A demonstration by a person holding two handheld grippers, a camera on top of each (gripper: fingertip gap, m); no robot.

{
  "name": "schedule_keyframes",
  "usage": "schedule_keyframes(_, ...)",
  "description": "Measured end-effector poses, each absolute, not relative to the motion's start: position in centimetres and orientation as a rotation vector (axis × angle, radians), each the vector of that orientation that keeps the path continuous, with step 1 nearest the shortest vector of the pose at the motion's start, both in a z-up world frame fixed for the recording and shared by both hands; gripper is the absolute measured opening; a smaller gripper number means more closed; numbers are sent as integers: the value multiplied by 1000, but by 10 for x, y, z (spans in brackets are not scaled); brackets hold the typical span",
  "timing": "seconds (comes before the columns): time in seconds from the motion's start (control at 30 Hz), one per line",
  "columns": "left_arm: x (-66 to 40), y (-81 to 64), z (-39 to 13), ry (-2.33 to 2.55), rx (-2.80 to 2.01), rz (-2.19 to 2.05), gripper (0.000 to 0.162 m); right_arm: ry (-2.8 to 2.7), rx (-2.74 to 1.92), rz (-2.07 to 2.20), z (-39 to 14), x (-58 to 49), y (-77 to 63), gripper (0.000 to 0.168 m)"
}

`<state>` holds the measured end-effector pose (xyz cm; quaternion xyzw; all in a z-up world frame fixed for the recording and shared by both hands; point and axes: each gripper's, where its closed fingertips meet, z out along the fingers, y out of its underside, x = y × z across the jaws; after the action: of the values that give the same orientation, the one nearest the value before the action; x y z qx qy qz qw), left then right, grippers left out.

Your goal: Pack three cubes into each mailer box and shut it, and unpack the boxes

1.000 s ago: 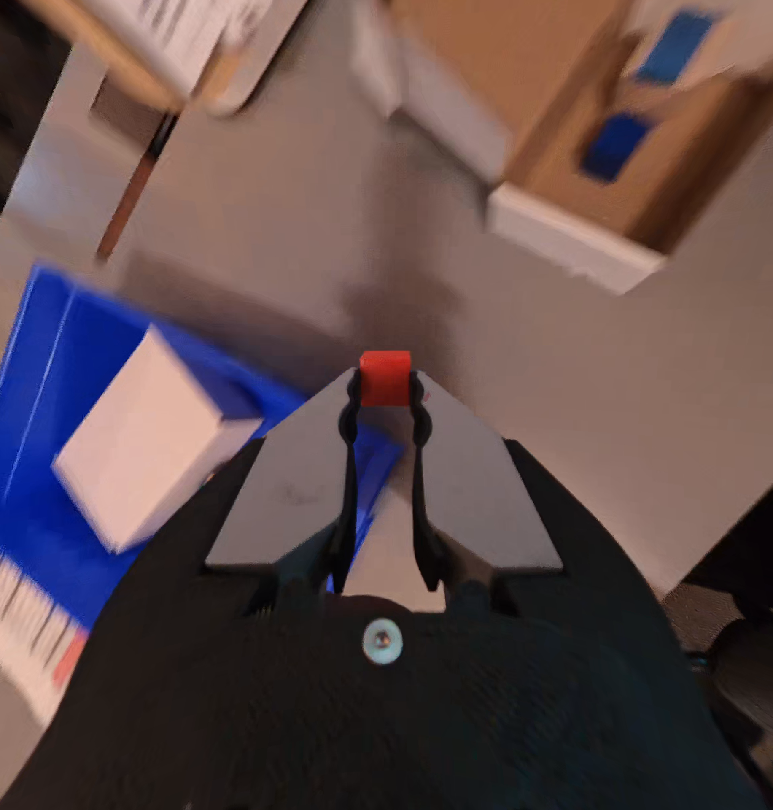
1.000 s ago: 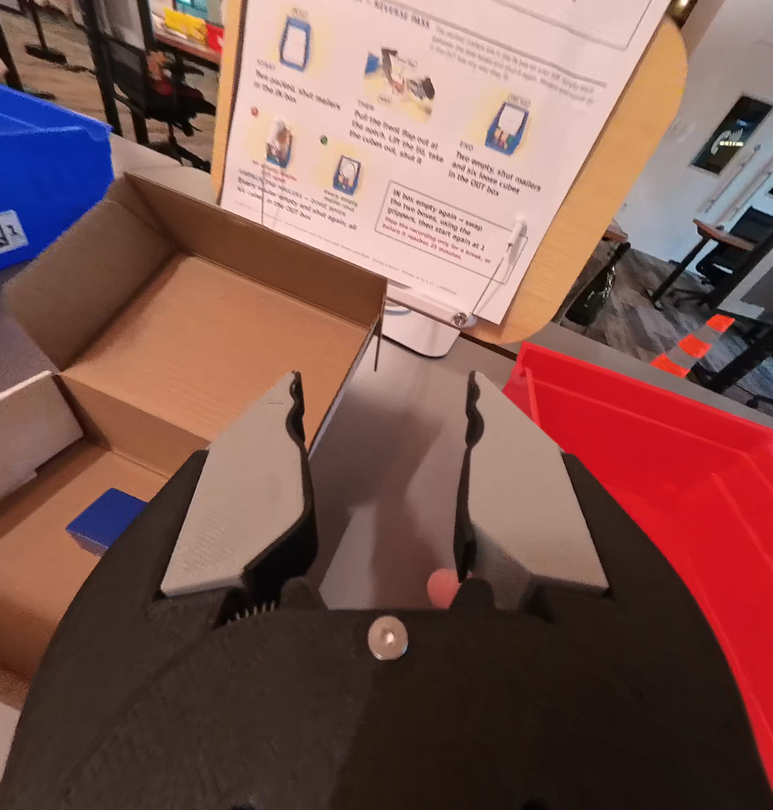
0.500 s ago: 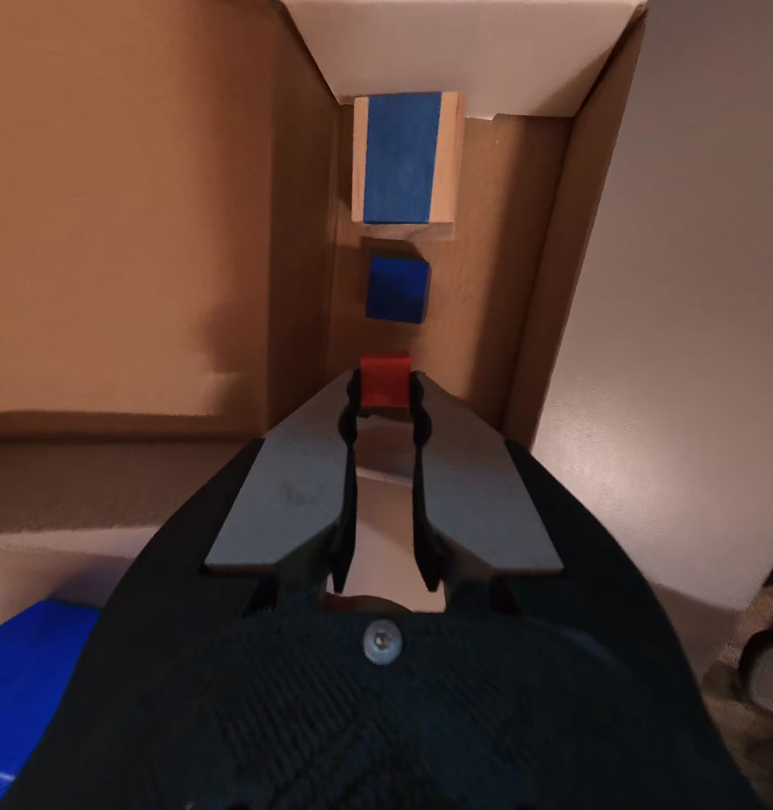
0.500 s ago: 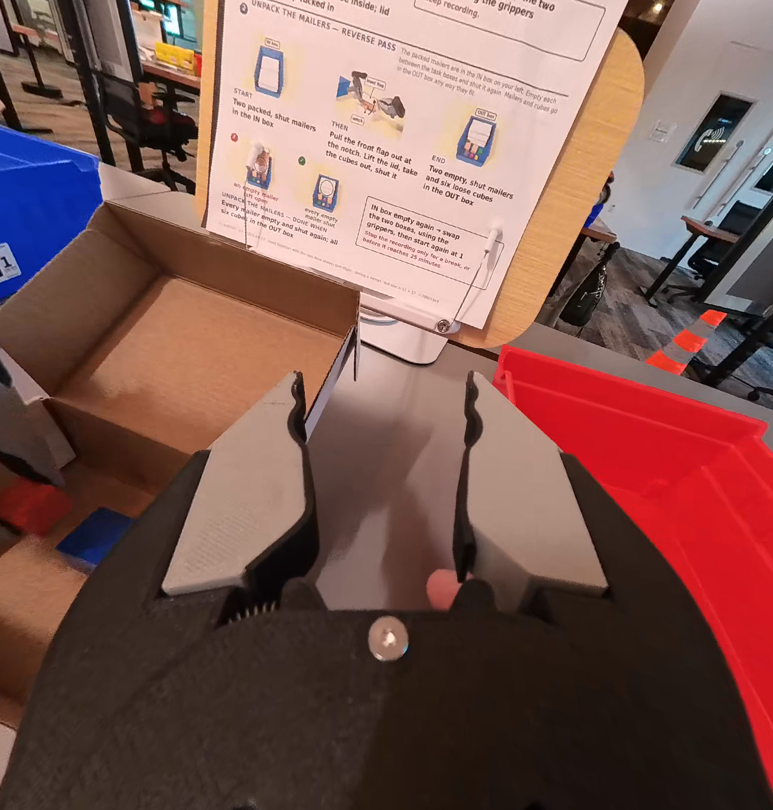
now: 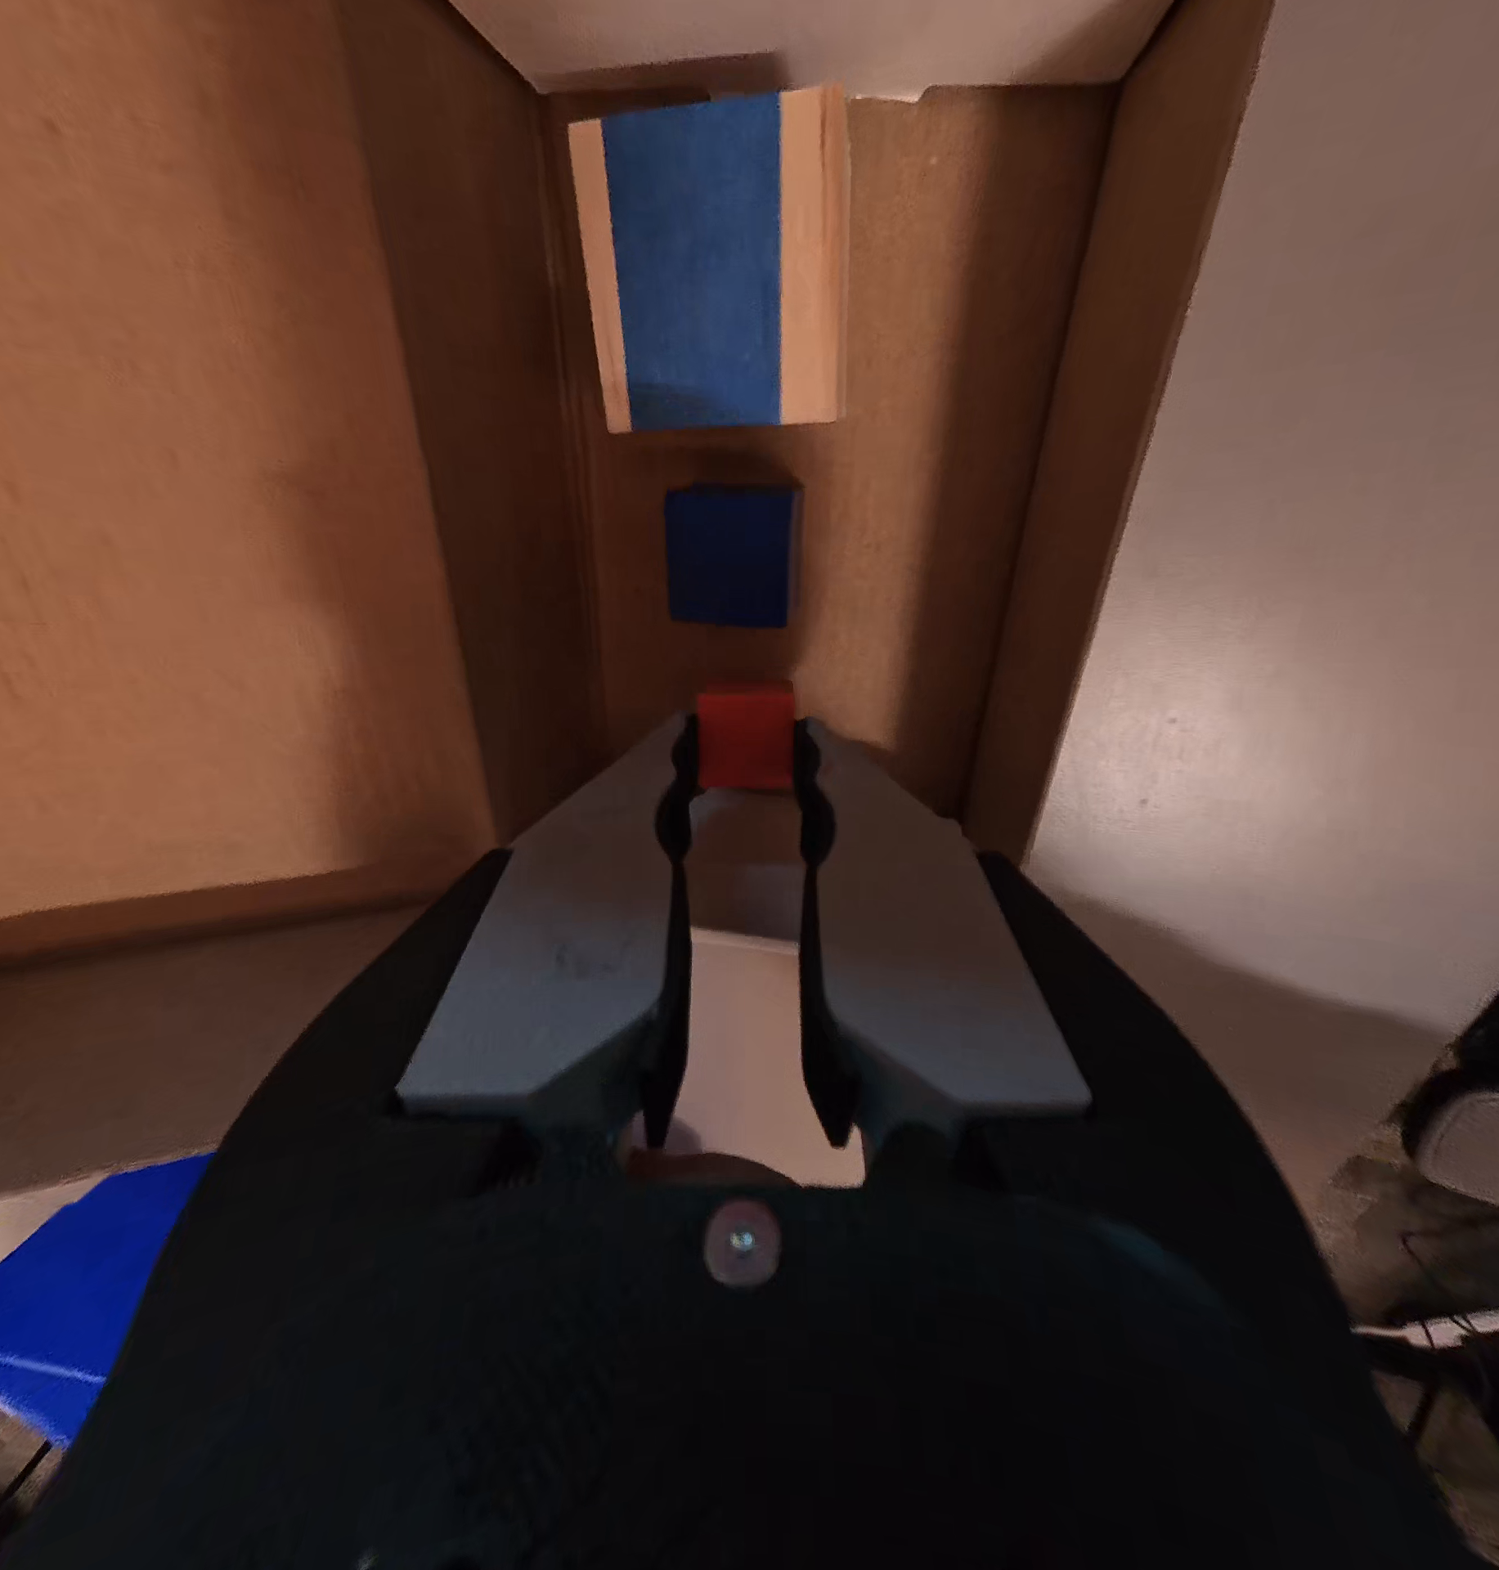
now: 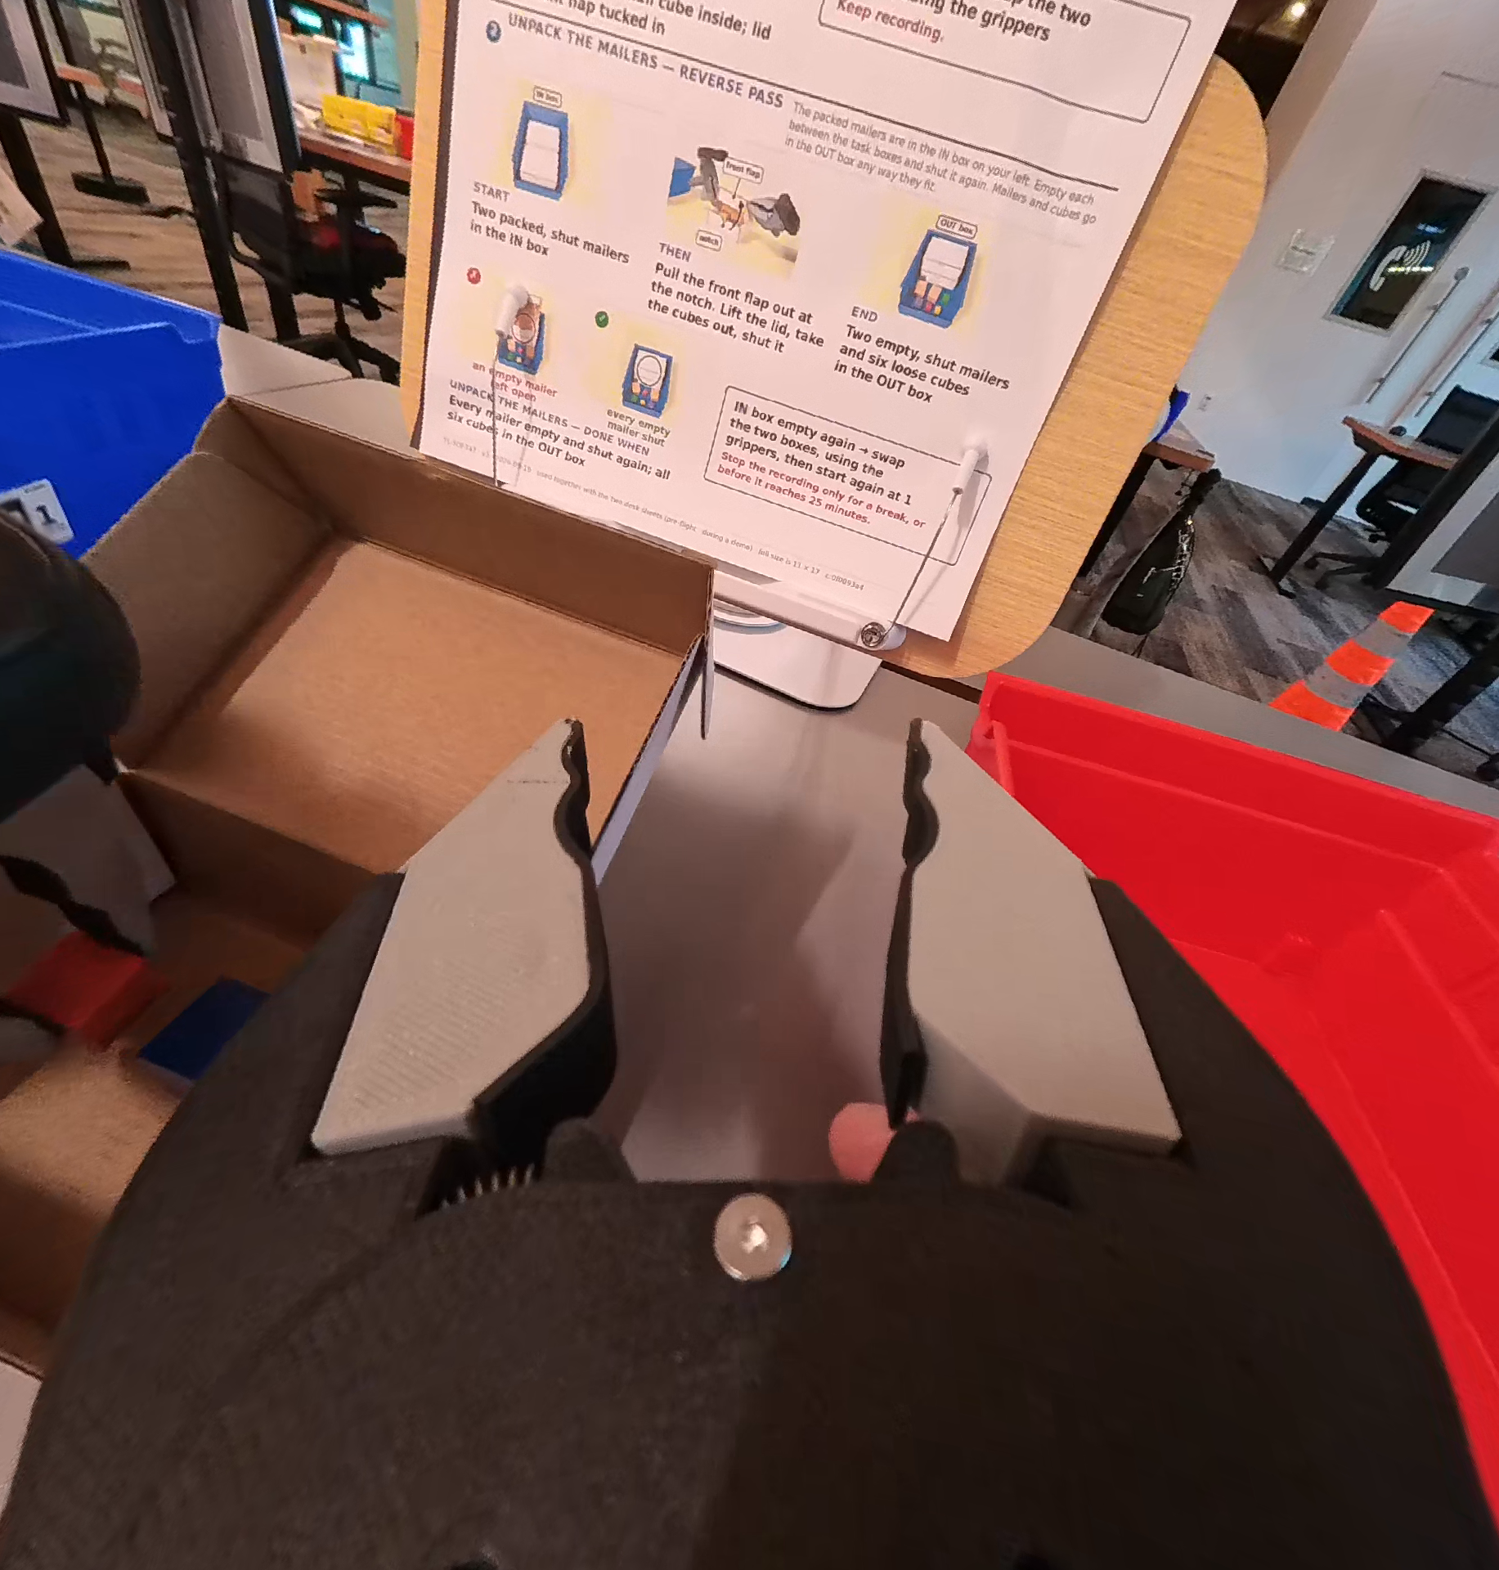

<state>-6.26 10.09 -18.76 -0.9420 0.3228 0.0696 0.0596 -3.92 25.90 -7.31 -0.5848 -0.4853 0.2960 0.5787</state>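
My left gripper point(image 5: 744, 724) is shut on a small red cube point(image 5: 744, 752) and holds it low inside the open brown mailer box point(image 5: 1060, 510). On the box floor ahead lie a blue cube point(image 5: 729, 556) and a larger wood block with a blue face point(image 5: 712, 263). In the right wrist view the left gripper's fingers point(image 6: 66, 875) hold the red cube point(image 6: 83, 985) beside the blue cube point(image 6: 202, 1024). My right gripper point(image 6: 741, 739) is open and empty over the grey table, to the right of the mailer box point(image 6: 389, 680).
The mailer's lid point(image 5: 176, 425) stands open to the left. A red bin point(image 6: 1281, 934) sits on the right, and a blue bin point(image 6: 74, 374) at far left, also in the left wrist view point(image 5: 49, 1257). A wooden board with an instruction sheet point(image 6: 771, 297) stands behind the box.
My left gripper carried the red cube from above the blue bin over to the mailer box and moved down into it. The right gripper stayed open and barely shifted.
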Motion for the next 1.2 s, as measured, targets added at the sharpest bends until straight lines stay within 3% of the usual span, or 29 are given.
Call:
schedule_keyframes(0.43,-61,109,-169,838,-2738,178,39,-1133,-1365,735,-69,-37,257,77)
schedule_keyframes(0.6,-71,113,-116,415,-2394,118,43,-1146,-1417,921,-68,-39,247,83)
schedule_keyframes(0.8,-118,100,-77,-138,-2026,-54,45,-1137,-1392,919,-65,-39,248,76)
schedule_keyframes(0.87,-129,98,-78,-212,-1987,-76,46,-1148,-1379,926,-64,-41,244,71)
schedule_keyframes(1.2,-170,119,-107,-399,-1889,-147,33,-1052,-1514,1033,-73,-46,256,8)
